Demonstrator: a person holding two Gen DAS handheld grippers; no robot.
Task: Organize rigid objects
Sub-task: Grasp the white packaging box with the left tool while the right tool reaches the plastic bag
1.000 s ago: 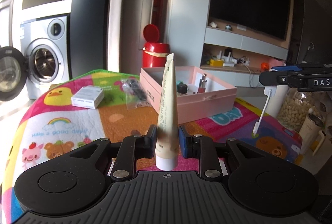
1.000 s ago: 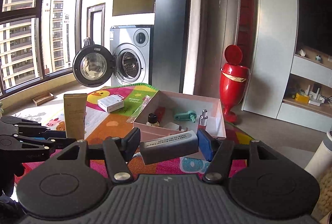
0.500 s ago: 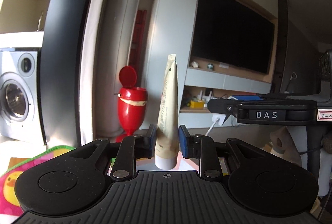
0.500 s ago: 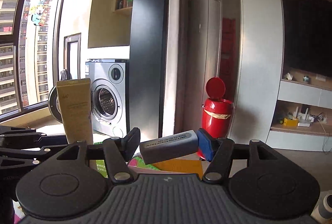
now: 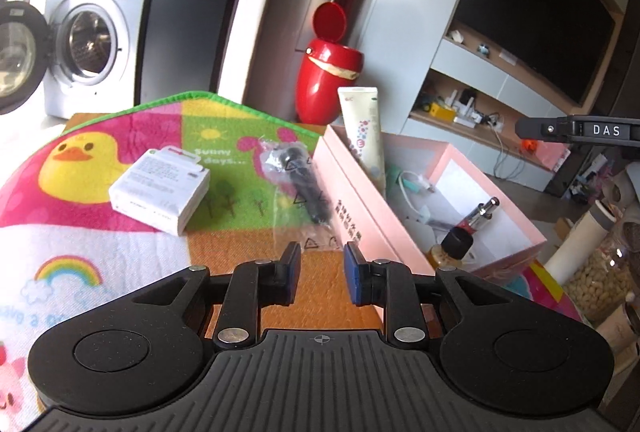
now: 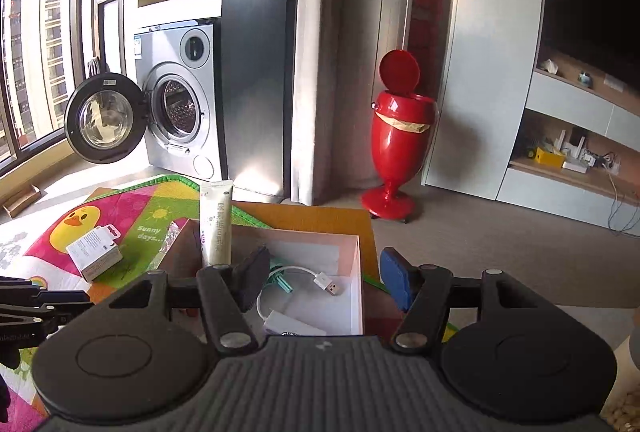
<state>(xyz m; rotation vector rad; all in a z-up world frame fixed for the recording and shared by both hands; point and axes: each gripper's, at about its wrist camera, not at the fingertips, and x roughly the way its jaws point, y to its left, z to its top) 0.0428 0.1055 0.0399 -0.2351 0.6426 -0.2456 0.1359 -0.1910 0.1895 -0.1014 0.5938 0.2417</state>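
Observation:
My left gripper (image 5: 320, 272) hovers over the colourful mat (image 5: 80, 216), just left of the pink box (image 5: 352, 208); it is open a little, with nothing between its pads. A pale tube (image 5: 362, 128) stands upright in the box's far left corner. Inside the box are an amber bottle (image 5: 452, 248) and a silver-topped bottle (image 5: 480, 212). My right gripper (image 6: 324, 280) is open and empty above the box (image 6: 304, 248), over a white USB cable (image 6: 316, 282). The tube (image 6: 216, 224) leans at the box's left side.
On the mat lie a small white carton (image 5: 160, 192) and a clear bag (image 5: 296, 176) holding a black part. A red bin (image 6: 400, 136) and a washing machine (image 6: 180, 104) stand behind. A jar of nuts (image 5: 592, 280) sits at the right.
The left gripper no longer holds the beige tube and the right no longer holds the grey stick. Both views have tipped down from the room onto the mat and box.

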